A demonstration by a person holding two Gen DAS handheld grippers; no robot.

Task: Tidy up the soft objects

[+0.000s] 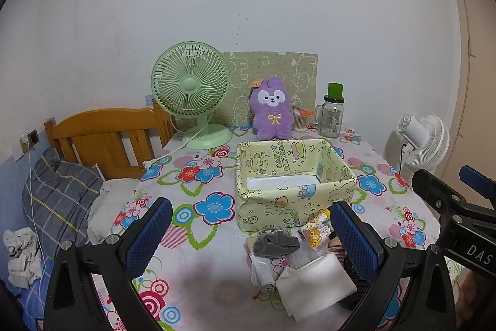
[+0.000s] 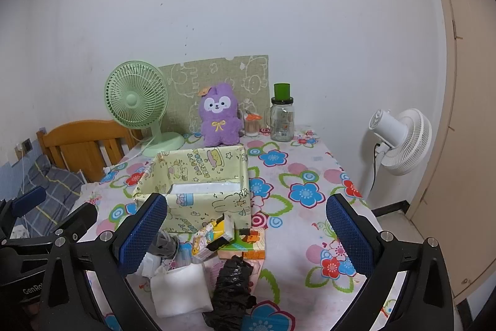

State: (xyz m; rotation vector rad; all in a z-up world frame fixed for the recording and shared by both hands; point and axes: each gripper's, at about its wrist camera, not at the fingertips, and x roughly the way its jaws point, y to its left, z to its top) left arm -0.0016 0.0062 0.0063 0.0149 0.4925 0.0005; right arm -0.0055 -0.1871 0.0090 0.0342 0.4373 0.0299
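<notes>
The table (image 2: 310,238) with its flowered cloth fills the lower half of both views. On it, at centre frame, stands the box (image 1: 291,197), open-topped, showing only a white floor inside. Just below the box in each picture, against its near wall, lies the pile of soft things: a white pad (image 2: 179,287) at lower centre of the right view, a black bag (image 2: 232,287) touching its right side, a grey cloth (image 1: 274,244) above the pad in the left view, and small printed packs (image 2: 210,238) leaning on the box.

The left gripper (image 1: 251,238) is spread wide and holds nothing; the pile sits toward its right finger. The right gripper (image 2: 246,234) is likewise spread and empty; the pile sits toward its left finger, the bag nearly centred between the two.

The bag's long axis runs top to bottom of the right view, so I judge the right gripper the better placed for it.
</notes>
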